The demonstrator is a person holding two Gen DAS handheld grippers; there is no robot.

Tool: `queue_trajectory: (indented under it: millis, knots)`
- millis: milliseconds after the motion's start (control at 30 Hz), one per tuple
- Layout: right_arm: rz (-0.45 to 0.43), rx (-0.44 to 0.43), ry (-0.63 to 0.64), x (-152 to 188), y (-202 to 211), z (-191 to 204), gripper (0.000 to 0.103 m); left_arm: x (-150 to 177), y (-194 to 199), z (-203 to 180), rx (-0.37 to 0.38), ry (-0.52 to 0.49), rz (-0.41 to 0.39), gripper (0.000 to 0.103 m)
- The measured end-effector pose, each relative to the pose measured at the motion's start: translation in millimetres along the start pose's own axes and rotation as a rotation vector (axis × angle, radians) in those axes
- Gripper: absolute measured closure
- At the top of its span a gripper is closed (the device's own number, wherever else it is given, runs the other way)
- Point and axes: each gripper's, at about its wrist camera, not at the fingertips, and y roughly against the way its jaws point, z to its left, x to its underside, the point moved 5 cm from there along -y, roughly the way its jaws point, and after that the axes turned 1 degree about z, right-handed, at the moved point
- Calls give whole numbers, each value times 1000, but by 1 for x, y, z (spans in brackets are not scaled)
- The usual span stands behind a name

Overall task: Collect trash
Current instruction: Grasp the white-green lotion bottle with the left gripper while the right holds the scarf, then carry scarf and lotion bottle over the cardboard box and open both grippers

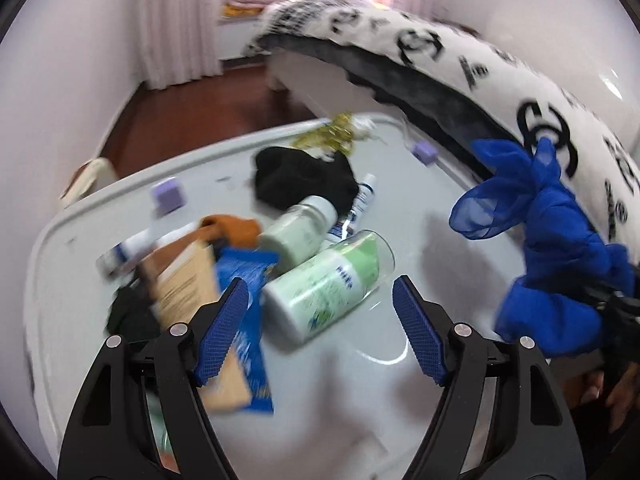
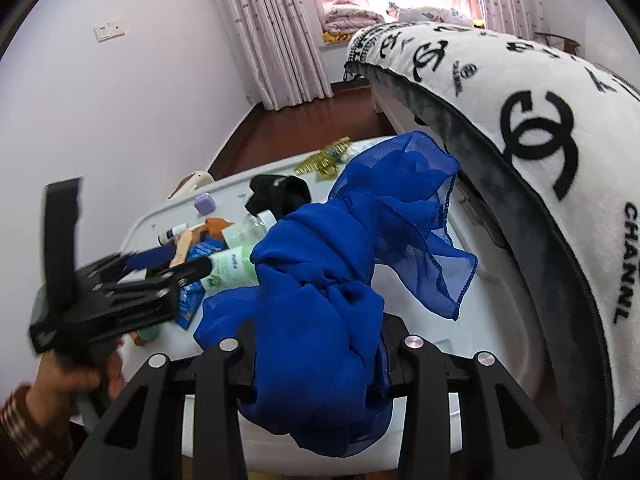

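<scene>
White table (image 1: 420,216), clutter grouped at centre-left. Left to right in left wrist view: purple cube (image 1: 168,196) near far-left edge; tan card (image 1: 188,284) over dark cloth; blue wrapper (image 1: 248,304) beside it, partly under card; pale green bottle (image 1: 298,228) lying on its side; larger green-label bottle (image 1: 328,284) on its side, touching the first. Black cloth (image 1: 304,180) behind the bottles, gold hair clip (image 1: 328,136) at far edge, second purple cube (image 1: 424,152) near the bed.

Left gripper (image 1: 320,312): jaws wide apart, nothing held, hovering just before the green-label bottle.

Right gripper (image 2: 316,356): clamped on blue scarf (image 2: 320,280), bunched and lifted above table, beside patterned blanket (image 2: 540,128).
</scene>
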Motion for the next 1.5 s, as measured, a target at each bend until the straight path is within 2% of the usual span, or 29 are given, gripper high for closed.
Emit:
queue_trajectory:
  millis: [67,233,333,400,467,600,700,733,800,867,1033,1233,1500]
  knots:
    - [9,-14,-18,1,-1,-4,64,-3,-17,-2,26,-40,32,30]
    - [-11,-20,-4,-2,6,-4,63,-3,-45,-6,33,-96,86,30]
    - [-8,-28,-3,-2,6,-4,63,9,-58,-11,83,-61,192,30]
    - [-9,-35,-7,-1,7,-4,63,23,-61,-22,84,-72,256,30]
    - [-12,-37,-3,-2,9,-3,63,27,-58,-33,61,-111,248,30]
    - [-24,-42,-2,-1,12,-3,63,11,-57,-24,50,-9,209,30]
    - [-19,-39,-7,-1,12,-7,63,4,-68,-24,23,-8,196,29]
    - [-18,-37,-8,-1,12,-7,63,5,-73,-27,-4,-23,192,33]
    - [-22,-27,-7,-2,12,-10,63,10,-76,-32,-11,-45,188,52]
    - [-26,-15,0,-2,13,-11,63,17,-72,-37,-62,-73,168,55]
    - [-24,-17,9,0,14,-8,63,35,-48,-32,-119,6,174,56]
    - [-33,-28,51,5,18,6,63,86,8,-23,-197,99,177,56]
    - [-59,-6,114,18,30,23,63,138,68,-26,-226,140,182,56]
